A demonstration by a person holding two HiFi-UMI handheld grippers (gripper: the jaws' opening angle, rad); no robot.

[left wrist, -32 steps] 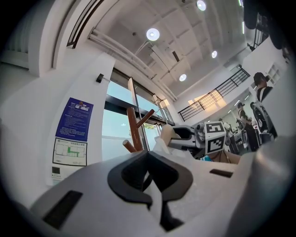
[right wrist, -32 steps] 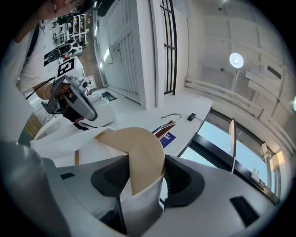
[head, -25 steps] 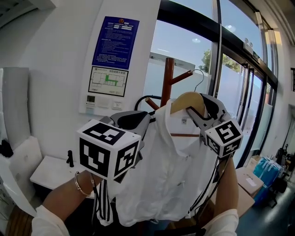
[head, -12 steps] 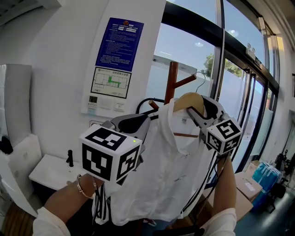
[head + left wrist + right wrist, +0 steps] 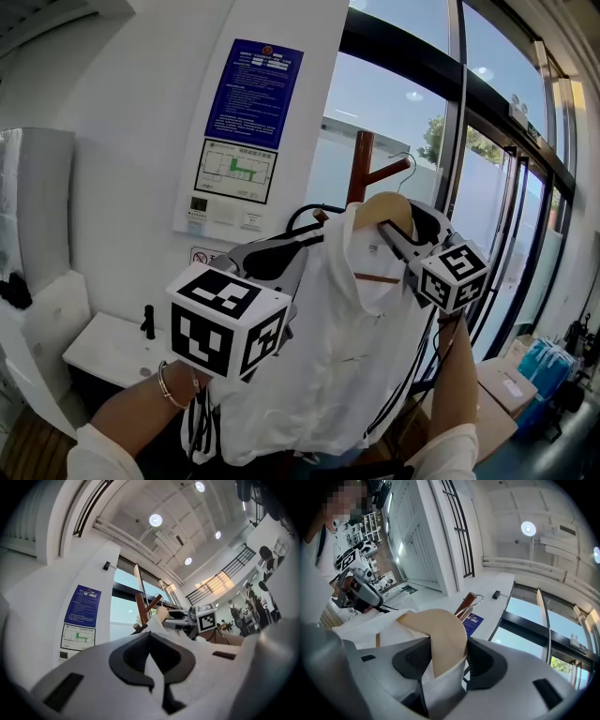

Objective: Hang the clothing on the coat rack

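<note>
A white shirt (image 5: 328, 356) with black striped trim hangs on a pale wooden hanger (image 5: 386, 208) with a metal hook (image 5: 405, 167). My right gripper (image 5: 401, 230) is shut on the hanger's right shoulder and the shirt collar; the hanger (image 5: 440, 634) fills its jaws in the right gripper view. My left gripper (image 5: 300, 255) is shut on the shirt's left shoulder fabric (image 5: 152, 660). The brown wooden coat rack (image 5: 359, 167) stands just behind, with an angled peg (image 5: 392, 170) beside the hook. The rack (image 5: 142, 601) also shows in the left gripper view.
A white wall with a blue notice (image 5: 253, 94) and an evacuation plan (image 5: 234, 171) is at the left. Tall glass doors (image 5: 506, 244) fill the right. A white shelf (image 5: 103, 347) sits low left, cardboard boxes (image 5: 506, 375) low right.
Both grippers have carried the shirt and hanger slightly up and toward the coat rack; the hook now sits close to the rack's angled peg.
</note>
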